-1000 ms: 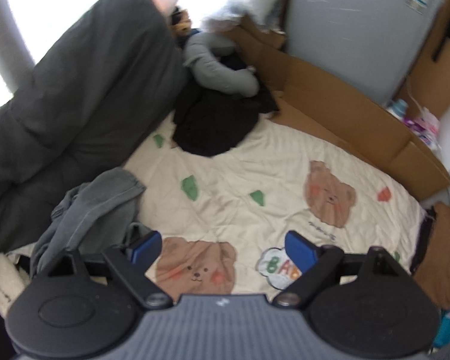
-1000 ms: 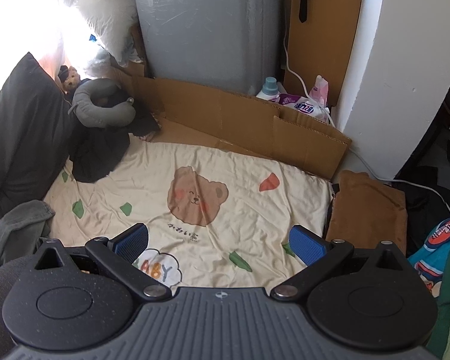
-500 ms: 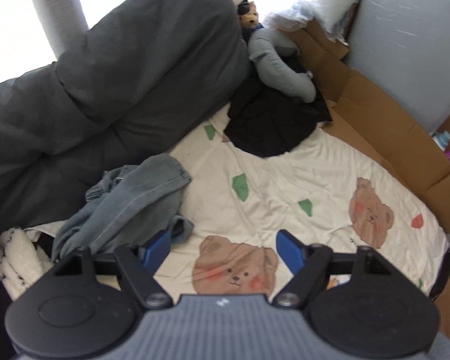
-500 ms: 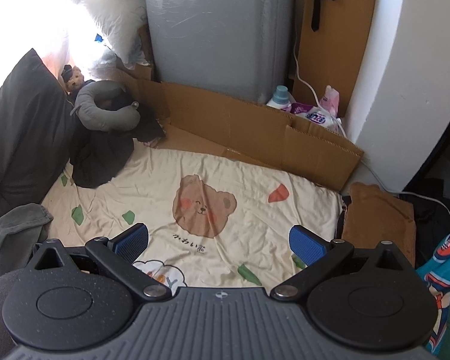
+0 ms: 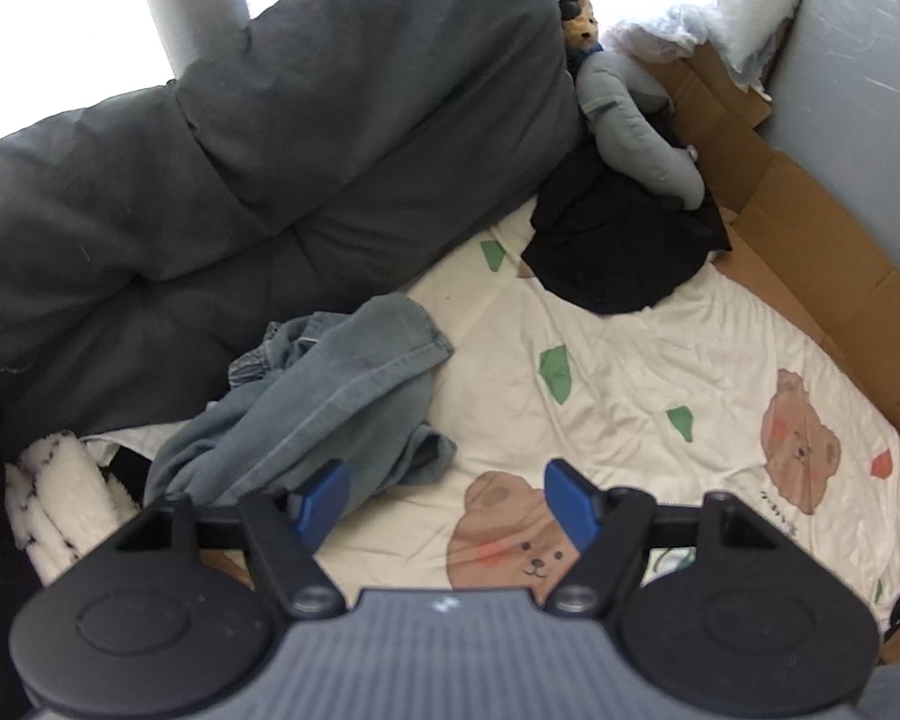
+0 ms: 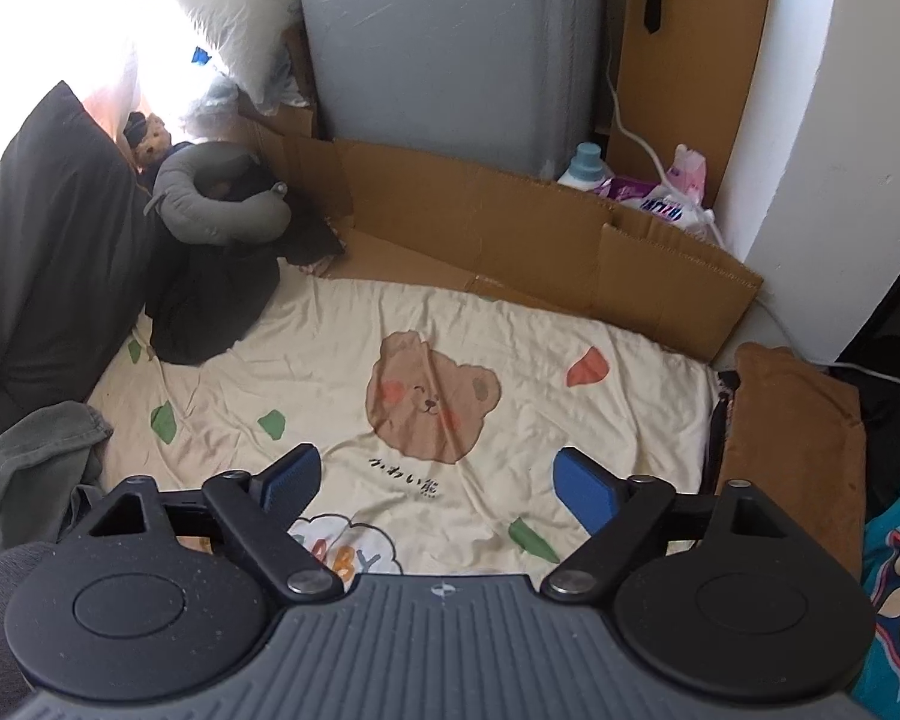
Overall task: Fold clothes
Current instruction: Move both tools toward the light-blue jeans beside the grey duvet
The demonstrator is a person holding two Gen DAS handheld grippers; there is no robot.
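The crumpled blue-grey denim garment point(image 5: 330, 396) lay in a loose heap at the left edge of the bear-print blanket point(image 5: 660, 360), pressed up against the dark grey quilt point(image 5: 240, 150) behind it. As far as the bunching let me judge, its long axis ran on a diagonal, from the near left corner, beside a white fleecy bundle point(image 5: 48, 492), up to a flat hemmed end at the far right. What kind of garment it was I could not tell.

The left gripper point(image 5: 444, 495) hung over the heap's near right corner. Its left pad sat in front of the cloth in that view, its right pad over bare blanket and a printed bear, so the garment lay to the left of and beyond the jaws, not between them. The jaws had just been closing in and stood fairly wide, with nothing gripped. Whether the left pad touched the denim I could not tell.

The right gripper point(image 6: 435, 483) was well apart from the garment, over the middle of the blanket; in its view the denim point(image 6: 36, 456) showed only at the far left edge. Its jaws had also just been narrowing, yet stood wide and empty.

The left hand was plainly the nearer. I judged that the coming grasp would call for a short shift to the left and forward, to bring an edge of the cloth between the pads.

Farther off lay a black garment point(image 5: 618, 246), a grey neck pillow point(image 6: 222, 204) and a cardboard wall point(image 6: 540, 240).
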